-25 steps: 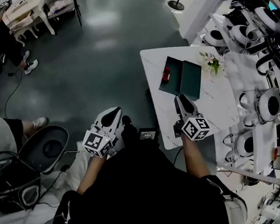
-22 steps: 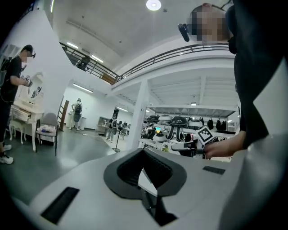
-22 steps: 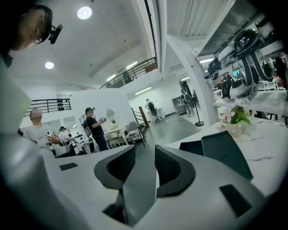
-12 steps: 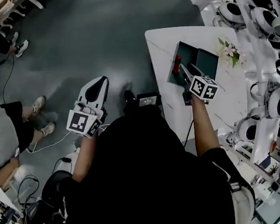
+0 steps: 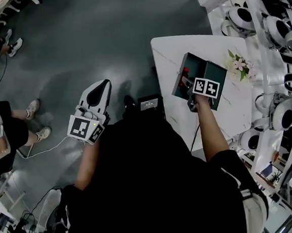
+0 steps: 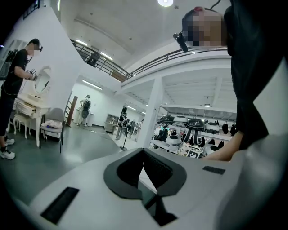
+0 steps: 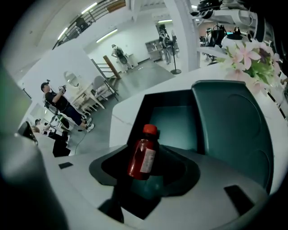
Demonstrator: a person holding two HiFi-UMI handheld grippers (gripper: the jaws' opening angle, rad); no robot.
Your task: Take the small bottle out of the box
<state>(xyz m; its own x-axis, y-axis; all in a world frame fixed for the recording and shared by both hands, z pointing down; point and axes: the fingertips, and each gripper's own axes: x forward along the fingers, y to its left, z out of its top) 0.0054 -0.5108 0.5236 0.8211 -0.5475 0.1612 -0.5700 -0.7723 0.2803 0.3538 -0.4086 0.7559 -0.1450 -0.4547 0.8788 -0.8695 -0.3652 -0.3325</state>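
Bottle [image 7: 143, 155], small, red, red-capped, stands slightly tilted inside open teal box [image 5: 217, 76] on white worktop [image 5: 167, 53]. Right tongs [image 7: 146, 177] reach down into box; jaws wide apart, just been opening, flanking bottle, not pressing it. Left tongs [image 6: 143, 155] off the worktop, over grey floor [image 5: 78, 43]; jaws together, empty.

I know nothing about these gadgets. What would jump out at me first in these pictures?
A small red bottle sits in an open dark green box on the white table. The right hand-held gripper points down at it; its jaws have just been opening wide, with the bottle in the gap between them, not pinched. Beside the box are pink flowers.
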